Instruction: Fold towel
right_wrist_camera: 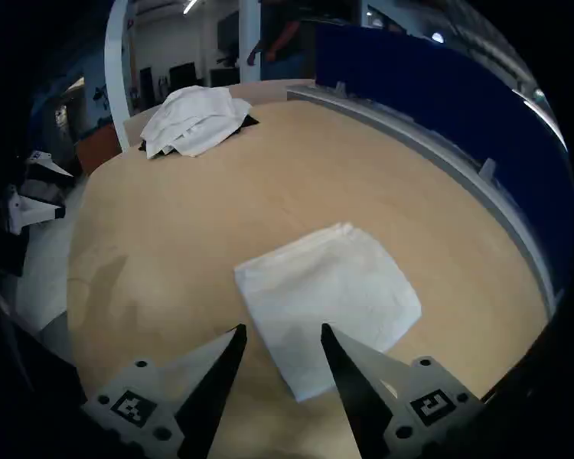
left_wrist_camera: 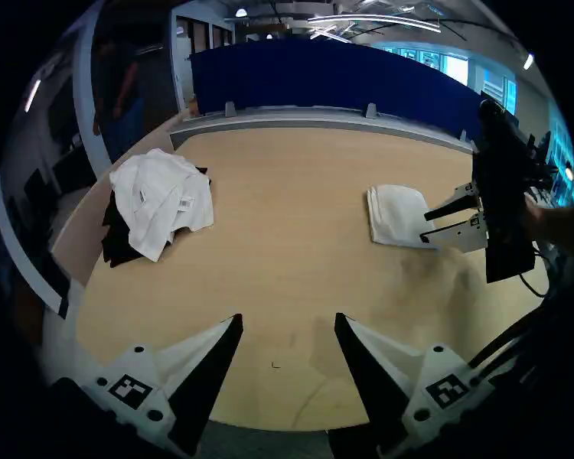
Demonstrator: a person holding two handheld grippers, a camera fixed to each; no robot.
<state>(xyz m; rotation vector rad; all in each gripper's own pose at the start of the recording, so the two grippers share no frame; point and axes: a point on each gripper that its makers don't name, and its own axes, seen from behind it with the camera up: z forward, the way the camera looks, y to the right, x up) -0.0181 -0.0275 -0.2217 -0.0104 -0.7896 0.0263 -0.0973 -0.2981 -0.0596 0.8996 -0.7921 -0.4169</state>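
Towel (right_wrist_camera: 329, 294) lies folded flat, corner toward right tongs (right_wrist_camera: 281, 327).

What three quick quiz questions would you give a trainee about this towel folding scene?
1. True or false: the right gripper is shut on the folded towel.
2. The pile of clothes holds: A white only, B white and black, C red and white.
3. Fill in: the left gripper hovers over the bare wooden ____.
Key: 1 false; 2 B; 3 table.
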